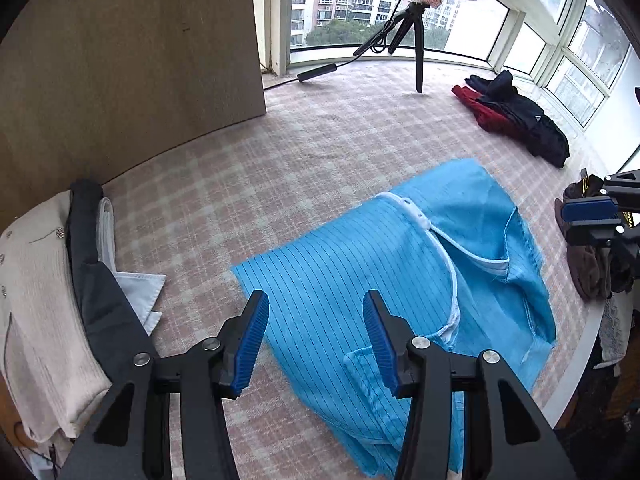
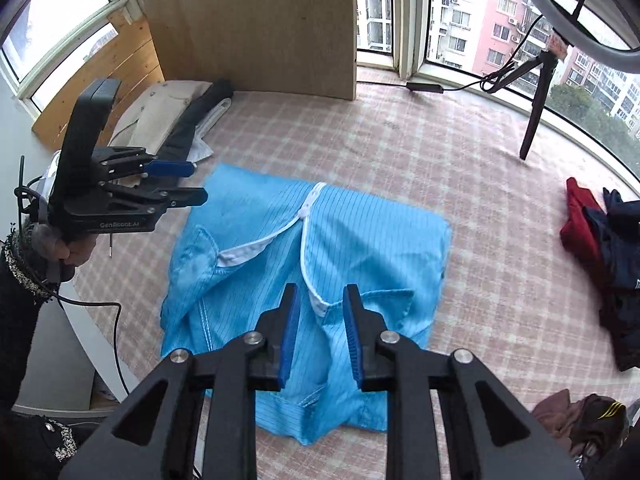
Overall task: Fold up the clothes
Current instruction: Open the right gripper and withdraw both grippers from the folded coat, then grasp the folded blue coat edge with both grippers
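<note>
Left wrist view
- Left gripper (image 1: 316,336): black frame, blue ribbed pads, fingers spread wide, nothing between them; hovers over the near-left part of the garment.
- Garment: bright blue pinstriped zip-front jacket with white zipper trim (image 1: 400,280), partly folded, lying flat on the pink-and-cream checked cloth surface (image 1: 280,152).
- Right gripper (image 1: 596,216): seen side-on at the right edge; whether its fingers are apart cannot be told here.
- Edges: stack of folded clothes, cream knit on top (image 1: 44,312), far left against the brown board panel (image 1: 120,60); dark navy and red clothes pile (image 1: 520,120) far right by the window.
- Open room: bare checked cloth between jacket, board and black tripod leg (image 1: 419,56).

Right wrist view
- Right gripper (image 2: 320,336): fingers parted, empty, above the jacket's (image 2: 360,248) near collar area.
- Left gripper (image 2: 188,184): held at left, fingers parted, beside the jacket's left edge.
- Writing: "GenRobot.AI" on the left gripper's body.
- Edges: brown crumpled garment (image 2: 580,420) at lower right.
</note>
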Demonstrator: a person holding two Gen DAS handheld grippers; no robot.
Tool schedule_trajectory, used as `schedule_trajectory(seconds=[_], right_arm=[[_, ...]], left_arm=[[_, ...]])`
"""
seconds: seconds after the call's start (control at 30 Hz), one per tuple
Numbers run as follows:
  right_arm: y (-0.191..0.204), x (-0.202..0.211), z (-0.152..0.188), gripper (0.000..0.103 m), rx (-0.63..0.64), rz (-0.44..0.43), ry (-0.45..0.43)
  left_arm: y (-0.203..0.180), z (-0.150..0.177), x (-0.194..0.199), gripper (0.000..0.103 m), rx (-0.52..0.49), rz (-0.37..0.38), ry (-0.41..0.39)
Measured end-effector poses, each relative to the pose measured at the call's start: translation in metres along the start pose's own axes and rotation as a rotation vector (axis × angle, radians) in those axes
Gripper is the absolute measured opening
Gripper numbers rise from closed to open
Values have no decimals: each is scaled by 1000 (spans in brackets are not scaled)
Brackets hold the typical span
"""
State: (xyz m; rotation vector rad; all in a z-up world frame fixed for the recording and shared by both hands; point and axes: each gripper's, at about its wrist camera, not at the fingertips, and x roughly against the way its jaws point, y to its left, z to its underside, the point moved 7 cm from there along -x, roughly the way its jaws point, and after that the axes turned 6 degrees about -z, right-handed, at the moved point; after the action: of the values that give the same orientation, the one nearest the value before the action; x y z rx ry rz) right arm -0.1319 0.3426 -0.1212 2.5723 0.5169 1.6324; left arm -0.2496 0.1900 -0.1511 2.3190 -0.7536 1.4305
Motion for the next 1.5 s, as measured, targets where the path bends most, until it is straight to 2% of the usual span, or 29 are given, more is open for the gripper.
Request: schedule_trajectory(seconds=[0.1,0.33,0.37,0.43,0.5,0.57,0.6,0.67,0.77,0.87,1.0,1.07,1.2,1.3,1.4,1.5], right_arm=[[-12,14,-17,22,22,31,1],[-29,24,-45,22,51,37,-56],[-31,23,-49,21,51,34,-74],[-38,20,-56,11,37,21,-110],[-52,9,-56,10,-23,-7,-124],[-64,-10,-47,9,-86,-45,-128],[-69,-21,-40,7,-107,-57,-120],[-77,-44,-27,7,-141,-74,-92],[-79,-67,-18,7,-172,-123,-74],[-83,-87,-19,7,-177,-121,-57],[-96,-126,-6,3,-194,-109,51],[-98,-116,-5,3,-199,-123,39],[-108,-60,-3,4,-244,-134,-75],[-103,-42,7,4,-256,-165,-111],[-93,-51,20,4,-272,-210,-86],[-96,-86,48,4,-275,-141,34]], left_arm=[[2,-11,25,47,24,14,-13],[16,-23,71,52,16,-42,-77],[20,-25,73,52,20,-58,-84],[28,-28,74,52,44,-60,-102],[33,-28,69,50,83,-40,-125],[33,-21,51,44,101,-33,-115],[31,-16,37,34,102,-26,-96],[23,-6,10,23,108,2,-51],[12,4,-26,21,124,49,-1],[4,11,-57,21,156,98,47],[-6,23,-86,22,132,90,91],[-1,27,-68,22,151,89,66],[13,38,-22,32,213,89,2],[16,51,2,32,242,92,-24],[2,70,-1,33,244,117,-8],[-15,89,-24,36,244,160,52]])
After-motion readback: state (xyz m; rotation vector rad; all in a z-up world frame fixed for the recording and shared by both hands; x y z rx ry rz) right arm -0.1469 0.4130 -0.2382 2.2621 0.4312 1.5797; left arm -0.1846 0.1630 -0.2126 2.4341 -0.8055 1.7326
